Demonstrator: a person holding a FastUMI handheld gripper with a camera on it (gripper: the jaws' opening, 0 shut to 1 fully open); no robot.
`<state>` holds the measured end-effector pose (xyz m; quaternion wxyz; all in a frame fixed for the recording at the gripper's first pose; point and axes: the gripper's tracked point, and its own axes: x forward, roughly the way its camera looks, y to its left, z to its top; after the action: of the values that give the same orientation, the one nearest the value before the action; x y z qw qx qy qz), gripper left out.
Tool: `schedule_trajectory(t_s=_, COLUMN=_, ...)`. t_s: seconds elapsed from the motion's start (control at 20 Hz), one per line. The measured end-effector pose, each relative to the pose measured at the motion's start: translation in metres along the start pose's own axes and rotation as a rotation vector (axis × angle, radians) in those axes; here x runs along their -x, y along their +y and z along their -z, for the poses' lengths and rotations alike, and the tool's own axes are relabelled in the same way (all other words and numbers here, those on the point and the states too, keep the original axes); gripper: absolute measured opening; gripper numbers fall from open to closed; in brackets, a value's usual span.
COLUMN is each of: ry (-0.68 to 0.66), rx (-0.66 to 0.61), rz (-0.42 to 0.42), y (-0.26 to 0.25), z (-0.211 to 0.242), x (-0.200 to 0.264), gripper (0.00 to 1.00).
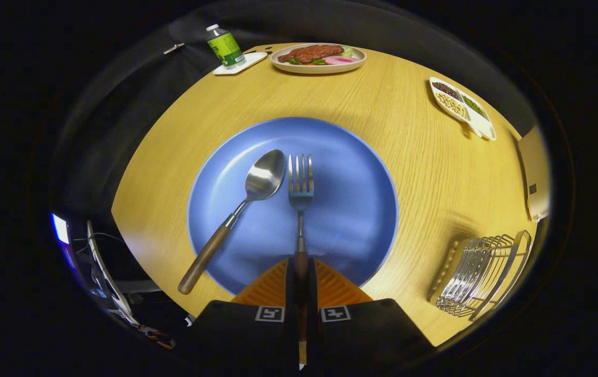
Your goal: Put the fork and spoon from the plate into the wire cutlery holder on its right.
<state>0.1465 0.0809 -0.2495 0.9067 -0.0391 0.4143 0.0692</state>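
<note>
The gripper (pixel 300 272) clenched the fork (pixel 300 193) by its wooden handle, tines pointing ahead over the blue plate (pixel 351 209). The spoon (pixel 241 209) lay just left of the fingers, its handle overhanging the plate's near rim. The wire cutlery holder (pixel 482 275) stood well right across bare table (pixel 424 173).

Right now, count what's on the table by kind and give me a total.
Cutlery: 2, the fork held in the shut gripper and the spoon
Dishes: 4, blue plate, food plate, divided dish, white tray
Bottles: 1
Wire holders: 1
Total: 8
</note>
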Motion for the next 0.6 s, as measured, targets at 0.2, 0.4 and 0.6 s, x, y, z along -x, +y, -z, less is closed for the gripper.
schedule_trajectory(t_s=0.2, ry=-0.01, rx=-0.048, rz=-0.053, y=0.004, z=0.001, x=0.015, gripper=0.06)
schedule_trajectory(t_s=0.4, ry=-0.05, rx=-0.064, rz=-0.08, y=0.003, z=-0.001, x=0.057, gripper=0.06)
schedule_trajectory(t_s=0.6, ry=-0.062, rx=-0.052, rz=-0.062, y=-0.02, z=0.01, x=0.11, gripper=0.06)
